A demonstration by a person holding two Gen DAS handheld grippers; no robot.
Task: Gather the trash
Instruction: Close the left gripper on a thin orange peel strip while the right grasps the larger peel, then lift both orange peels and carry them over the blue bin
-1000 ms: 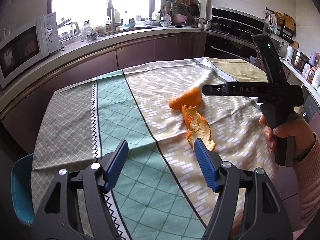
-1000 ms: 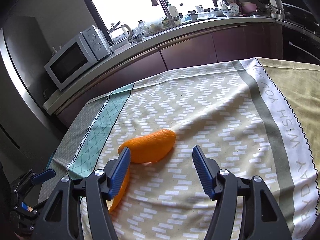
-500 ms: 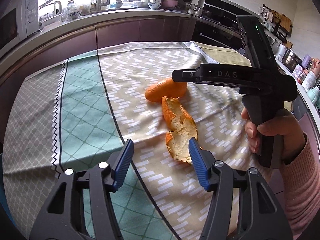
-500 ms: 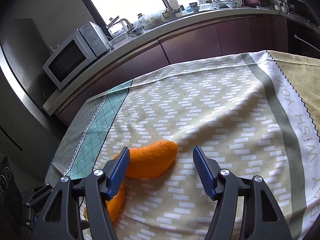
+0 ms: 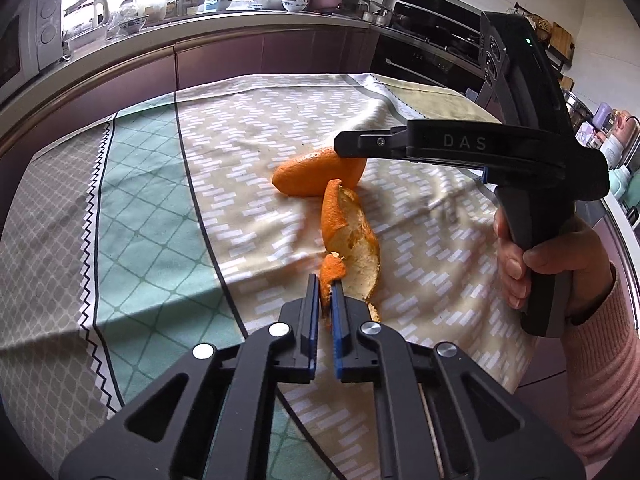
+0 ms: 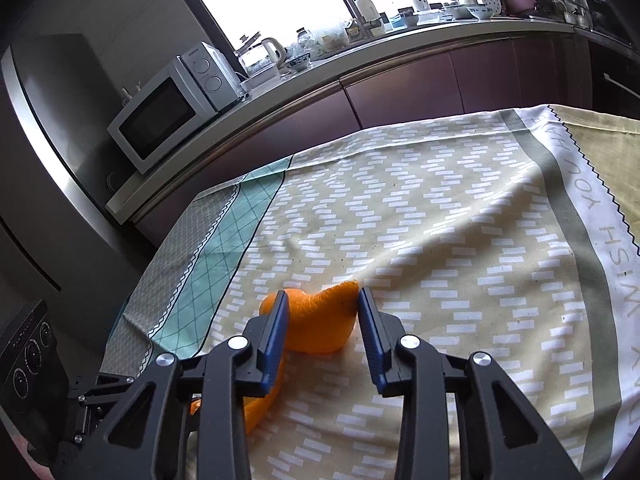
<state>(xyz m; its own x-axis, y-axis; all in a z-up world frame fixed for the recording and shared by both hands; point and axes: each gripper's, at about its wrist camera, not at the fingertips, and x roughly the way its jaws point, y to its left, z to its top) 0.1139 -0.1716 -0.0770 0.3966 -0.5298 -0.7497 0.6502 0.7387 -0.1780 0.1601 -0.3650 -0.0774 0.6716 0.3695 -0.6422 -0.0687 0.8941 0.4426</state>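
Observation:
Two pieces of orange peel lie on the patterned tablecloth point(image 5: 152, 208). The long curled peel point(image 5: 354, 240) shows its pale inside; my left gripper point(image 5: 325, 292) is shut on its near tip. The domed peel point(image 5: 316, 174) lies just beyond it. In the right wrist view my right gripper point(image 6: 322, 306) has closed on the domed peel point(image 6: 320, 324), both blue pads touching its sides and squeezing it. The long peel point(image 6: 260, 404) shows below the right gripper's left finger. The right gripper's body point(image 5: 480, 148) hangs over the domed peel in the left wrist view.
A kitchen counter point(image 6: 360, 64) with a microwave point(image 6: 168, 108), kettle and dishes curves behind the table. An oven wall point(image 5: 432, 48) stands at the right. The tablecloth's far edge point(image 6: 400, 132) drops off toward the cabinets.
My left gripper moved in and closed on the near tip of the long peel. My right gripper came down and narrowed onto the domed peel, which now bulges between the pads.

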